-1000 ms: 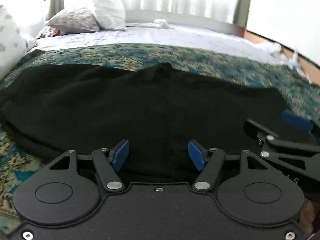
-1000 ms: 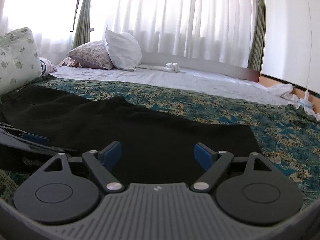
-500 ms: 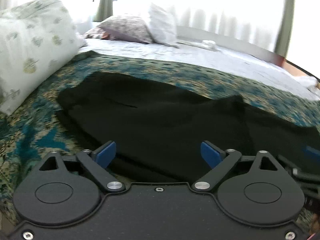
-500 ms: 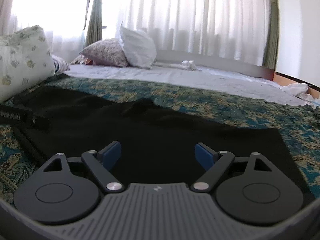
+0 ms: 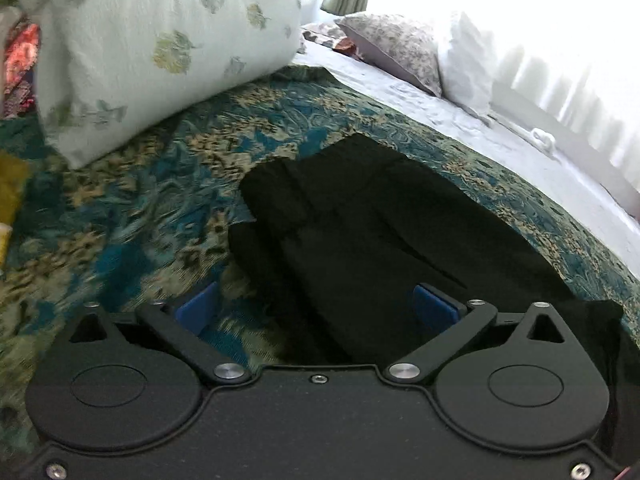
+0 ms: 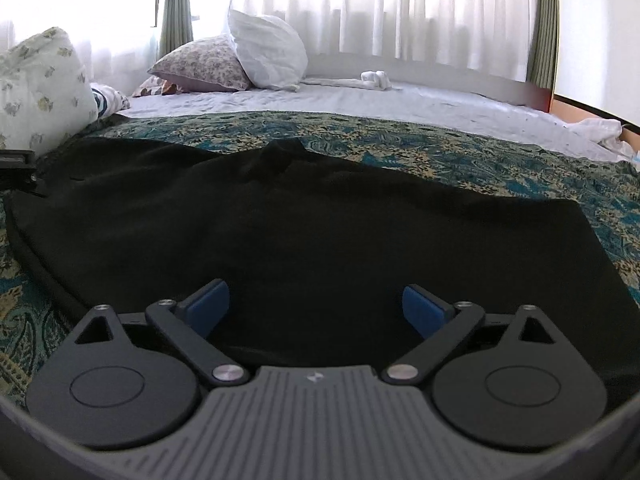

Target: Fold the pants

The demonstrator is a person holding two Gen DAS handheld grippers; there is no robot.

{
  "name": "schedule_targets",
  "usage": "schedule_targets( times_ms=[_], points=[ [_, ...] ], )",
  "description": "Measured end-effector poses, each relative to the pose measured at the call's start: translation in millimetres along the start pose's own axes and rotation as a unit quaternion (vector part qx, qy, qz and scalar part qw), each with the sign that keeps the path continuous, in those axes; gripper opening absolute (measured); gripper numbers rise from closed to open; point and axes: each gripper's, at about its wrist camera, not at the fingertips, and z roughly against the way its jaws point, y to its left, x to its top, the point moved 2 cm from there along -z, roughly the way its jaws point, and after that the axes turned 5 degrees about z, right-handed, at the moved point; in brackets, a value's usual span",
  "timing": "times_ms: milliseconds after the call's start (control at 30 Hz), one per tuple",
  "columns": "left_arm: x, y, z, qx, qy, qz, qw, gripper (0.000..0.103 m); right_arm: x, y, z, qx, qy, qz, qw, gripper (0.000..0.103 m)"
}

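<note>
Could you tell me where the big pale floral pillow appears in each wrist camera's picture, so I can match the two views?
Left wrist view: the pale floral pillow fills the upper left, resting on the patterned bedspread.
Right wrist view: the same pillow sits small at the far left edge.
Shared landmark: the black pants, spread on the bedspread in both views.

We're looking across a bed with a pale sheet, its near part under a teal and gold patterned bedspread. A pale leaf-print pillow sits at left, a floral pillow and a white pillow farther back. Sheer white curtains glow with daylight, green drapes beside them, a white wall at right.
</note>
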Motion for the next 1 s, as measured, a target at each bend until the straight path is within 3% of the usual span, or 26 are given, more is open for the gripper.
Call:
schedule_targets(
  times_ms=[100, 133, 167, 267, 333, 467, 567, 700, 833, 933, 1000],
  points=[
    [3.0, -14.6, -15.8, 0.027, 0.007, -0.044, 0.9987, 0.102, -1.4, 0.7, 0.4, -0.003, -0.006, 0.002, 1.000, 0.100],
    [2.0, -20.7, -15.0, 0.031, 0.003, -0.050, 0.9983, 0.095, -1.3, -0.3, 0.6, 0.000, -0.007, -0.001, 1.000, 0.100],
    [2.2, -24.0, -13.3, 0.037, -0.006, -0.049, 0.9981, 0.071, -0.9, -2.6, 1.7, 0.005, -0.006, -0.005, 1.000, 0.100],
    [7.7, -29.2, -0.2, 0.035, -0.029, -0.040, 0.9982, 0.019, 2.5, -11.0, 8.8, 0.030, -0.001, -0.022, 0.999, 0.100],
    [12.4, -36.2, 17.3, 0.019, -0.055, -0.042, 0.9975, 0.012, 2.9, -20.3, 17.0, 0.054, -0.004, -0.035, 0.998, 0.101],
    [10.4, -80.2, 62.3, -0.036, -0.116, -0.110, 0.9865, 0.011, -0.3, -49.3, 37.9, 0.046, -0.025, -0.049, 0.997, 0.103],
    [-3.8, -133.0, 98.9, -0.095, -0.140, -0.159, 0.9727, 0.011, -0.5, -80.7, 48.0, 0.026, -0.035, -0.073, 0.996, 0.103],
    [-45.0, -214.3, 142.4, -0.196, -0.147, -0.231, 0.9417, 0.012, -5.6, -137.4, 61.3, -0.013, -0.043, -0.134, 0.990, 0.103],
    [-118.0, -288.9, 157.2, -0.286, -0.095, -0.316, 0.8995, 0.012, -22.6, -192.8, 81.2, -0.046, -0.054, -0.196, 0.978, 0.103],
    [-178.0, -324.0, 146.3, -0.305, -0.035, -0.371, 0.8764, 0.012, -40.4, -225.1, 95.0, -0.067, -0.056, -0.239, 0.967, 0.103],
    [-211.1, -334.5, 135.9, -0.308, 0.006, -0.394, 0.8659, 0.014, -49.7, -238.7, 101.5, -0.072, -0.057, -0.258, 0.962, 0.103]
  ],
)
